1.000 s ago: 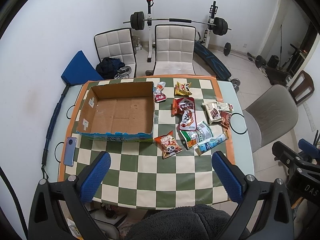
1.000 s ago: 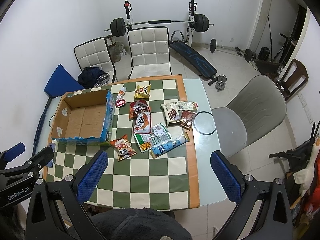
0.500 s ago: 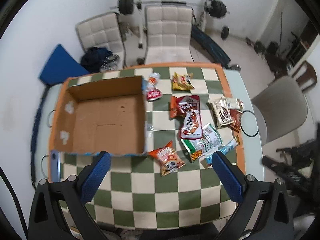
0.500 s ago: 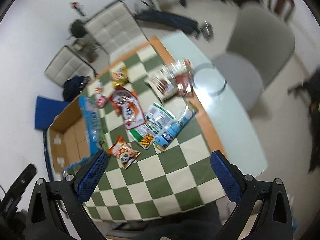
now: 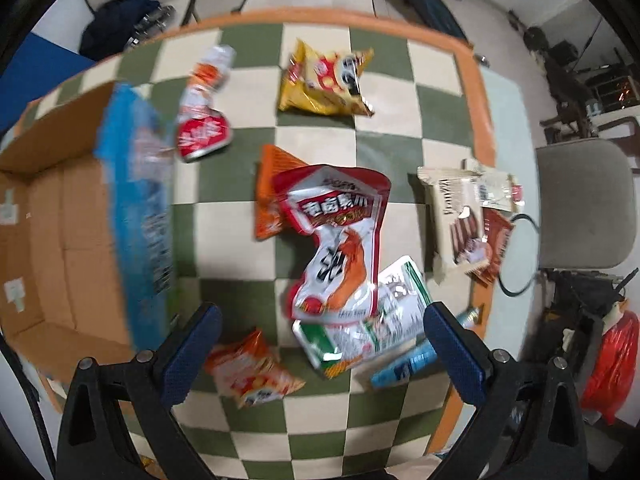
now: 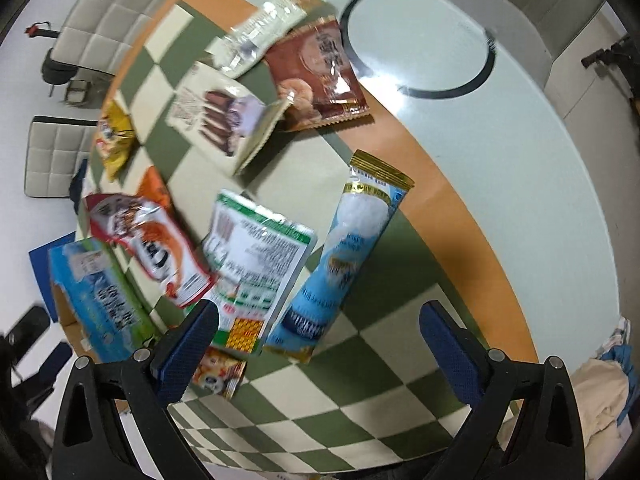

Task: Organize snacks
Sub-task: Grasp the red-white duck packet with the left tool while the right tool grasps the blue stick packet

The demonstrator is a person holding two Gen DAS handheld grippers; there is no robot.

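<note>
While both claws hang over the desk [image 5: 486,92], neither touches a packet. Left claw [image 5: 320,354] — fingers spread wide, nothing between them. Right claw [image 6: 320,350] — likewise spread wide and empty.

Snacks lie loose on the green-and-cream checked cloth [image 5: 224,240]. Cardboard box [image 5: 52,216] with a blue printed side sits at the desk's left edge, open-topped; nothing is visible inside the part shown. Red-and-white pouch [image 5: 204,120] just beside the box's far corner. Yellow chip bag [image 5: 324,84] near the far edge. Big red-and-white shrimp-print bag [image 5: 340,240] at mid-desk, overlapping an orange packet [image 5: 266,200] on its left and a green-and-white packet [image 5: 360,340] on its near side. Small orange panda-print bag [image 5: 250,368] near the left claw's left finger.

In the right wrist view: long blue-and-white tube pack [image 6: 344,256] with gold ends, lying across the cloth's orange border, touching the green-and-white packet. Brown packet [image 6: 320,76] and cream wafer packet [image 6: 224,120] overlap towards the right edge; a clear-and-white wrapper [image 6: 260,28] lies beyond them. Black ring [image 6: 420,40] marks the bare pale desk top past the cloth.

Motion blur softens most labels — print unreadable.
</note>
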